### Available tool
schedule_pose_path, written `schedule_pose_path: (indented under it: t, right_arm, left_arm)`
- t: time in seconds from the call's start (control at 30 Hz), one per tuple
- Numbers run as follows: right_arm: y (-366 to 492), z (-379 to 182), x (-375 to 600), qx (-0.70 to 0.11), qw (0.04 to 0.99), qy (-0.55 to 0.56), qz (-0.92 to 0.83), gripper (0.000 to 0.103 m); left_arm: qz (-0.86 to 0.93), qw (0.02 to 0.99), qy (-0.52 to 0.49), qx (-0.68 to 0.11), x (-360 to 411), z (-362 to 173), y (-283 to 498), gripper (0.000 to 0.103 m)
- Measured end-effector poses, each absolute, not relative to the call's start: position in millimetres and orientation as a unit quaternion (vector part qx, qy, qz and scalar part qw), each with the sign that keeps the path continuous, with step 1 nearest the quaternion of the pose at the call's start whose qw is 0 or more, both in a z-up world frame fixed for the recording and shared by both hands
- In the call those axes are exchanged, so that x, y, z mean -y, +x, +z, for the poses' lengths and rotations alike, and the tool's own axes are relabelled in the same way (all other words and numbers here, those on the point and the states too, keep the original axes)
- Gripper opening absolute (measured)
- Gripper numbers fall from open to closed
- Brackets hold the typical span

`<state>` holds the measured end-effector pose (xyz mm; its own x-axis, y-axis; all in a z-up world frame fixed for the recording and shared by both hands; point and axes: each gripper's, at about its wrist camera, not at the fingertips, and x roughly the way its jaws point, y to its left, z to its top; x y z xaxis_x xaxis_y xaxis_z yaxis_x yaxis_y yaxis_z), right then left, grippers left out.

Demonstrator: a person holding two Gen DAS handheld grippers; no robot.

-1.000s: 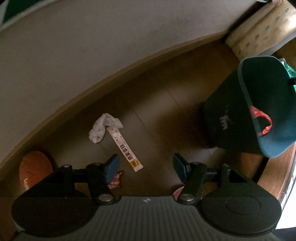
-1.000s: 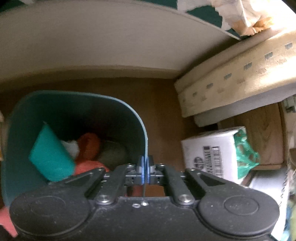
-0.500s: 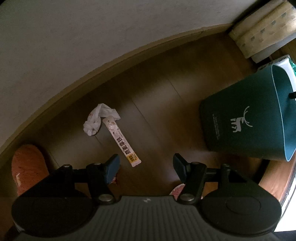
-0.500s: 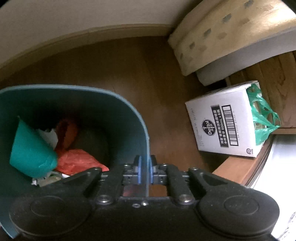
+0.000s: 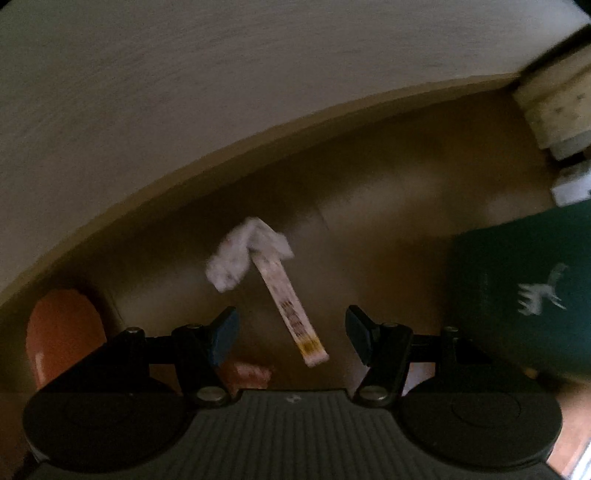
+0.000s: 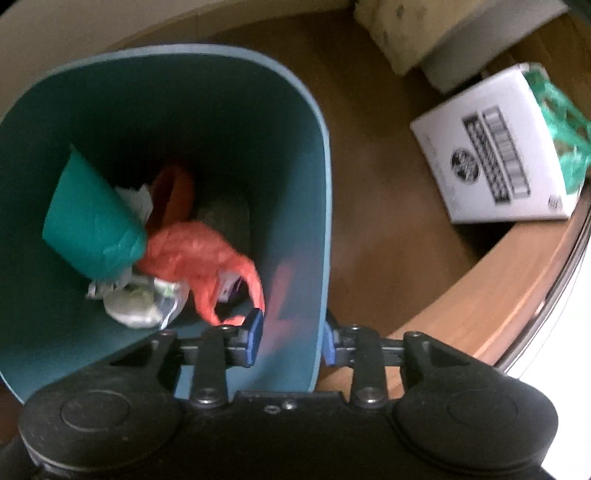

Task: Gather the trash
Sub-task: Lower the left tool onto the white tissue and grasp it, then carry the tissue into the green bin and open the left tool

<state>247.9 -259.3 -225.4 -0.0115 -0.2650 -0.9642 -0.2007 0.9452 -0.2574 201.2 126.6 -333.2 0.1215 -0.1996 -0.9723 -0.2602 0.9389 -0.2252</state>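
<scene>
In the left wrist view a crumpled white tissue [image 5: 236,254] and a long white sachet wrapper [image 5: 291,314] lie on the brown floor. My left gripper [image 5: 291,334] is open above them, and the wrapper's near end lies between the fingers. A pink scrap [image 5: 247,374] lies by the left finger. The teal bin [image 5: 517,291] stands at the right. In the right wrist view my right gripper [image 6: 291,338] is open, its fingers on either side of the bin's wall [image 6: 321,221]. The bin holds a red bag [image 6: 199,254], teal paper [image 6: 92,225] and other trash.
An orange slipper [image 5: 62,339] lies at the left by the wall. A white carton [image 6: 495,147] with a green bag [image 6: 557,122] stands right of the bin. A rolled beige mat [image 6: 406,29] lies behind it. A wooden ledge [image 6: 498,280] curves at the right.
My right gripper has opened off the bin's wall and the bin now stands upright on the floor. My left gripper has moved closer over the wrapper and tissue.
</scene>
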Motion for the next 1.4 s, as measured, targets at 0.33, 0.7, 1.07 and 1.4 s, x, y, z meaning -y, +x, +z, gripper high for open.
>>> schedule_pose_path:
  t: [0.33, 0.7, 1.07, 1.4]
  right_arm:
    - [230.6, -220.7, 246.5, -0.722, 0.677, -0.119, -0.079, 0.01]
    - [235.8, -216.3, 217.9, -0.689, 0.707, -0.154, -0.036, 0.01]
    - [239.5, -188.1, 154.7, -0.632, 0.752, -0.187, 0.012, 0.003]
    - [216.0, -186.1, 113.1, -0.584, 0.772, -0.252, 0.013, 0.002]
  left_arm:
    - [0.064, 0.709, -0.145, -0.687, -152.4, -419.5, 239.5, 0.063]
    - [0.059, 0.69, -0.164, -0.703, -156.6, -463.4, 238.1, 0.031]
    - [0.078, 0.704, -0.156, -0.688, -160.1, -381.1, 207.7, 0.021]
    - [0.044, 0.745, -0.178, -0.642, -147.2, -232.0, 165.2, 0.021]
